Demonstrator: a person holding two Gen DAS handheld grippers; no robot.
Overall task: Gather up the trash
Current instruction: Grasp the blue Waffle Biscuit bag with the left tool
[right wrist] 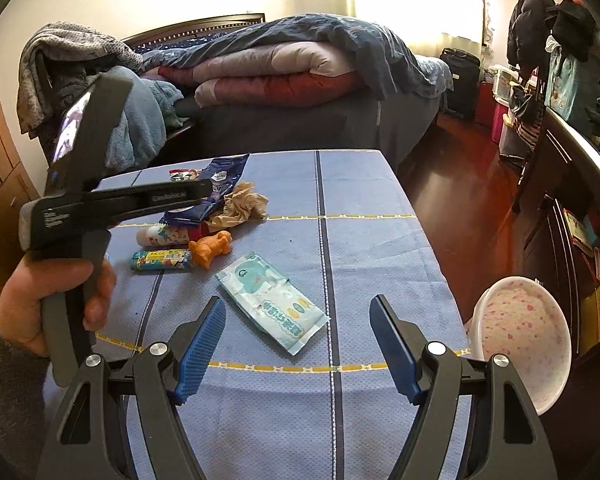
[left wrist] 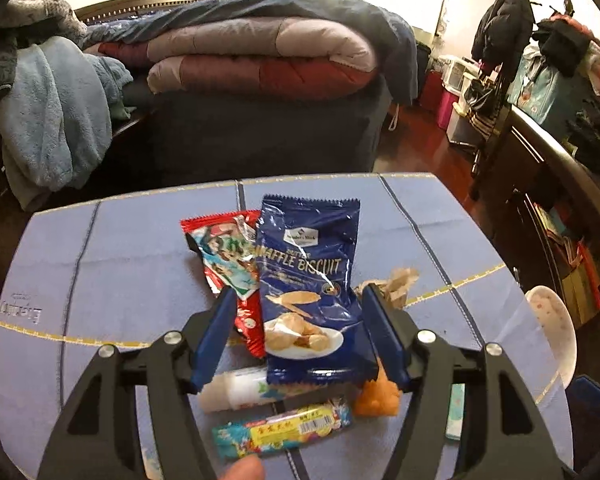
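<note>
A blue waffle biscuit wrapper (left wrist: 306,280) lies on the blue tablecloth (left wrist: 132,264), over a red snack wrapper (left wrist: 224,256). My left gripper (left wrist: 298,300) is open, its jaws either side of the blue wrapper, just above it. Close by lie a crumpled brown paper (left wrist: 398,284), a white tube (left wrist: 236,390), a colourful candy roll (left wrist: 284,430) and an orange toy (left wrist: 378,398). My right gripper (right wrist: 298,308) is open and empty above the table's front, near a pale blue wipes packet (right wrist: 272,302). The left gripper body (right wrist: 112,204) shows in the right wrist view.
A white flowered bowl (right wrist: 520,332) hangs past the table's right edge. A bed with folded quilts (right wrist: 276,76) stands behind the table. A dark dresser (right wrist: 572,184) with clothes runs along the right, red wood floor between.
</note>
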